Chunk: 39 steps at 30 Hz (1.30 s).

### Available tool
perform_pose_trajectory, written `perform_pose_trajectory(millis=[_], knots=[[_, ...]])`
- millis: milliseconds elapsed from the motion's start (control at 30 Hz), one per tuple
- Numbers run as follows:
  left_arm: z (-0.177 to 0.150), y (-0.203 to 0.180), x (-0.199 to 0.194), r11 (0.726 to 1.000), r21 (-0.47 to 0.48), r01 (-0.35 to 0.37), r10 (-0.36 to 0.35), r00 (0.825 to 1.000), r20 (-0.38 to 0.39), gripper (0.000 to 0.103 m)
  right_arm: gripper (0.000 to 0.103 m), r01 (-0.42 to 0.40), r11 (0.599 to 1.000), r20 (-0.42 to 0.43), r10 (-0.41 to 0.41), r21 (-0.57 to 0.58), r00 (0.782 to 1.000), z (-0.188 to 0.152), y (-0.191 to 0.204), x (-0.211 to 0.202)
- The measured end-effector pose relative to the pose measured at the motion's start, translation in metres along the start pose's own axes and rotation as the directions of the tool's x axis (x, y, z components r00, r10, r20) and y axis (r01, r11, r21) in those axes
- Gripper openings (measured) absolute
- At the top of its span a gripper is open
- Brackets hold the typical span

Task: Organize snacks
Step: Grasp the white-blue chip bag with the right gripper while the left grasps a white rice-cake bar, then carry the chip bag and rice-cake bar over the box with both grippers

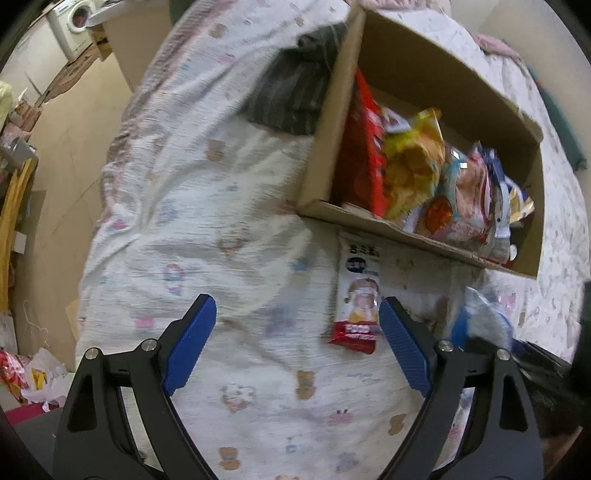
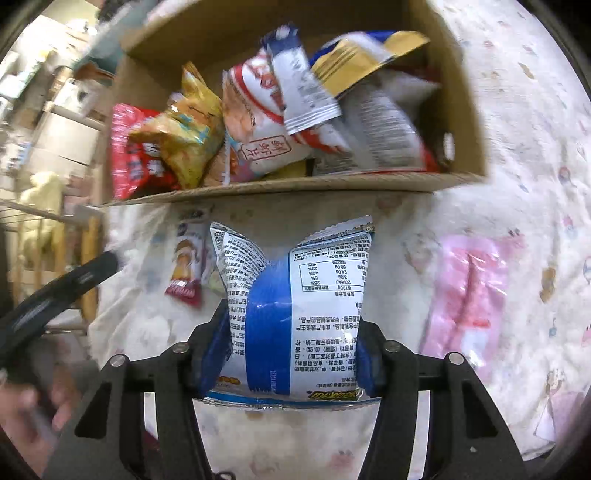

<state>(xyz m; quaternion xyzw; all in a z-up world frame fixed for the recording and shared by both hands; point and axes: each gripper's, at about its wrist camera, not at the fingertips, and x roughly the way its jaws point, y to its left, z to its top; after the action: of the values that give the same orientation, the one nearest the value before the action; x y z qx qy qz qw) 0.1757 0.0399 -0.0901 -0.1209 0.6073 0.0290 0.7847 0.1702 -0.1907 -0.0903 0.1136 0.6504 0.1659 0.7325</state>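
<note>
A cardboard box [image 1: 325,147] holding several snack bags lies on a patterned bedsheet; it also shows in the right wrist view [image 2: 295,188]. My left gripper [image 1: 297,314] is open and empty, just left of a small red-and-white snack packet [image 1: 358,299] lying in front of the box. My right gripper [image 2: 291,339] is shut on a blue-and-white snack bag [image 2: 295,306], held above the sheet in front of the box. The small packet [image 2: 186,266] lies to its left. A pink packet [image 2: 469,295] lies on the sheet to the right.
A dark striped cloth [image 1: 295,92] lies left of the box. The bed's edge drops to a tiled floor [image 1: 74,140] at left, with a washing machine [image 1: 74,26] beyond and litter [image 1: 33,376] near the bed. The left gripper's arm [image 2: 55,295] shows at left.
</note>
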Motion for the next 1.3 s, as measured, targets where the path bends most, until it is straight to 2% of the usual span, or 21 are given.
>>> perform_pose_trajectory(millis=[33,200,233,333,400,467,600,667,767,1067,1300], knots=[[0.000,-0.006,0.004,1.000,0.007,0.003,-0.003,1.000,-0.009,0.088,0.059,0.000,1.000,0.018,0.000,-0.007,1.000,-0.005,-0.005,-0.006],[0.003,-0.039,0.025,0.998,0.058,0.017,-0.015,0.999,-0.035,0.087,0.058,-0.103,0.994,0.082,0.100,0.029,0.992,-0.025,-0.035,-0.022],[0.004,-0.046,0.030,0.996,0.084,-0.008,0.010,1.000,-0.029,0.084,0.058,-0.105,0.994,0.097,0.102,0.026,0.990,-0.027,-0.040,-0.027],[0.004,-0.056,0.040,0.991,0.121,-0.060,0.065,0.997,-0.037,0.063,0.058,-0.106,0.994,0.131,0.104,0.011,0.986,-0.028,-0.054,-0.037],[0.003,-0.059,0.047,0.989,0.129,-0.068,0.076,0.996,-0.056,0.062,0.058,-0.095,0.995,0.146,0.094,0.004,0.985,-0.031,-0.062,-0.043],[0.004,-0.061,0.053,0.989,0.131,-0.072,0.081,0.994,-0.067,0.062,0.058,-0.129,0.992,0.156,0.126,0.003,0.980,-0.030,-0.066,-0.049],[0.005,-0.061,0.067,0.984,0.148,-0.096,0.110,0.990,-0.088,0.061,0.058,-0.134,0.991,0.165,0.133,-0.004,0.977,-0.031,-0.069,-0.053],[0.004,-0.060,0.071,0.981,0.154,-0.120,0.135,0.987,-0.085,0.045,0.058,-0.133,0.991,0.165,0.134,-0.015,0.977,-0.031,-0.060,-0.049],[0.004,-0.059,0.073,0.983,0.150,-0.105,0.119,0.989,-0.089,0.031,0.058,-0.157,0.987,0.180,0.162,-0.040,0.970,-0.028,-0.051,-0.051],[-0.009,-0.051,0.064,0.978,0.169,-0.122,0.137,0.987,-0.085,0.029,0.058,-0.157,0.985,0.178,0.167,-0.070,0.970,-0.022,-0.037,-0.048],[-0.038,-0.023,0.040,0.980,0.135,-0.146,0.157,0.984,-0.079,0.029,0.058,-0.159,0.984,0.173,0.171,-0.084,0.970,-0.019,-0.032,-0.044]])
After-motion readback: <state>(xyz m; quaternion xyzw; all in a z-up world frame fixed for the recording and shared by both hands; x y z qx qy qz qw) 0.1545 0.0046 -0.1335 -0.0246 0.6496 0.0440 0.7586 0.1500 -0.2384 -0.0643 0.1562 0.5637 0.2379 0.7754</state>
